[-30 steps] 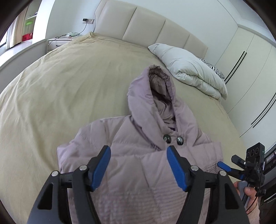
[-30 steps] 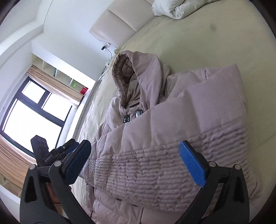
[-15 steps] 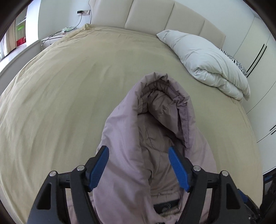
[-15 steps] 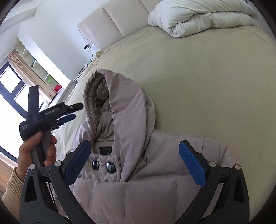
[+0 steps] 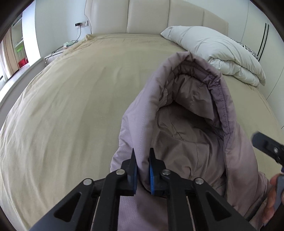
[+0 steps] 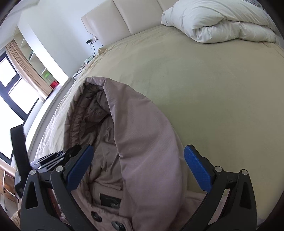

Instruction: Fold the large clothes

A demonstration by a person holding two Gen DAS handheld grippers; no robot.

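- White duvet [image 5: 218, 53] lies far right on bed [image 5: 71, 106], well apart from coat hood [image 5: 186, 110].
- Left gripper [image 5: 142, 168] clamps hood's left edge.
- Right gripper [image 6: 138, 170] gapes, straddling hood's right side.
- Bare bed left and beyond.

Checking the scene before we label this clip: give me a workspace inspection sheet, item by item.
Surface: bed with a tan cover, lightly creased.
Job's things: mauve hooded jacket lying face up, hood open toward the headboard; two buttons show at the collar.
Clutter: folded white duvet at the head of the bed, a striped item behind it.
Grippers: left gripper shut on the hood's edge; right gripper open, its pads either side of the hood's other edge, not pressing it.
Cables: a lead from the wall socket down to the bedside table.
Surroundings: window with curtain, shelving, wardrobe doors.
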